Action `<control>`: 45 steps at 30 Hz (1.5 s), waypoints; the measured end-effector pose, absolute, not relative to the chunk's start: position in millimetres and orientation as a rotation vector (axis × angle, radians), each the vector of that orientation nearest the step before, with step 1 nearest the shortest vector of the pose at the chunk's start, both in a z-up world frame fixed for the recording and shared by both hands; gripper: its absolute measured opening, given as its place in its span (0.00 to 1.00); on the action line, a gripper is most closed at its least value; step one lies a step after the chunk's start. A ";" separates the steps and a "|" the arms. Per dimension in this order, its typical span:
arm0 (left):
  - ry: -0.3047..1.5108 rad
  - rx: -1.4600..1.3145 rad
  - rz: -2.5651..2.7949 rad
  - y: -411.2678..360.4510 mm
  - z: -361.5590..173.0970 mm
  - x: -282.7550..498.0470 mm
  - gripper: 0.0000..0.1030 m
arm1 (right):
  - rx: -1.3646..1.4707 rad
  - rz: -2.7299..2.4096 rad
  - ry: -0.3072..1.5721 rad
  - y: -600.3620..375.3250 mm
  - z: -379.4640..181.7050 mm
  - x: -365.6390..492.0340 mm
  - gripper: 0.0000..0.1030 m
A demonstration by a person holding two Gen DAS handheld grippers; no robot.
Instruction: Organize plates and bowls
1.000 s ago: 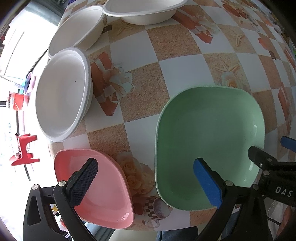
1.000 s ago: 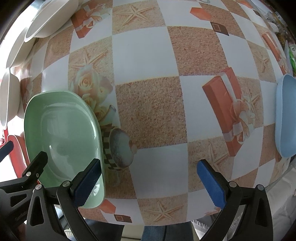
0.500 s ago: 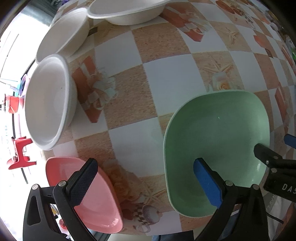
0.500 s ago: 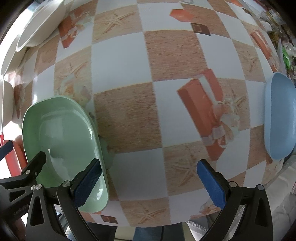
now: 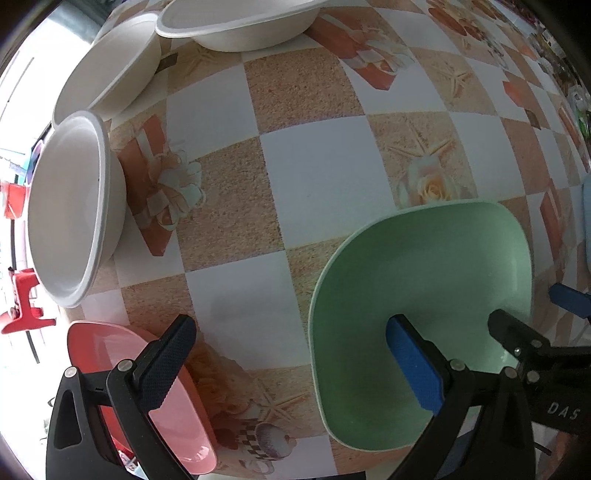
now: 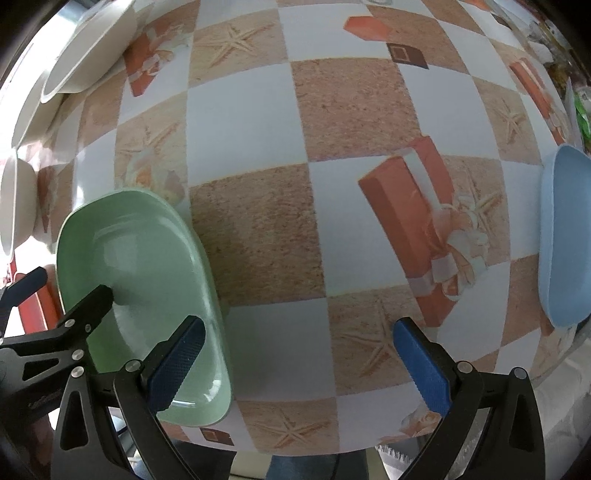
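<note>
Grippers spread wide over green plate [image 5: 424, 295].
Left gripper [image 5: 291, 365] and right gripper [image 6: 299, 358] both released, grasping nothing; pink plate [image 5: 155, 387] beside, probably awaiting stacking.

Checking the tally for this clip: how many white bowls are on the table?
3, all along the table's left side in the left wrist view: the nearest white bowl, the middle white bowl behind it, and the far white bowl. More may be nested or out of view.
</note>
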State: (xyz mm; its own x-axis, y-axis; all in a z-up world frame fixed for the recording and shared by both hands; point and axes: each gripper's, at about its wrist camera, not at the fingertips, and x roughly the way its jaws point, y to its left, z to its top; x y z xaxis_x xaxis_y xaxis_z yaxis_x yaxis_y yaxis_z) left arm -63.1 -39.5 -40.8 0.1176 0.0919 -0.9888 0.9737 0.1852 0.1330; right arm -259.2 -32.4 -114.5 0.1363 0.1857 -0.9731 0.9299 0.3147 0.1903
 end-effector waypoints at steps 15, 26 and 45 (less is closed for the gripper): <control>1.364 1.084 -1.000 -23.3 -33.8 -76.2 0.63 | 1.057 -0.683 1.289 -21.8 -74.7 -231.7 0.43; 1.382 1.095 -0.995 -18.1 -40.5 -86.3 0.24 | 1.126 -0.631 1.279 4.9 -53.2 -228.8 0.18; 1.292 1.086 -0.994 30.4 7.1 -48.7 0.23 | 1.068 -0.586 1.304 50.6 20.1 -164.1 0.18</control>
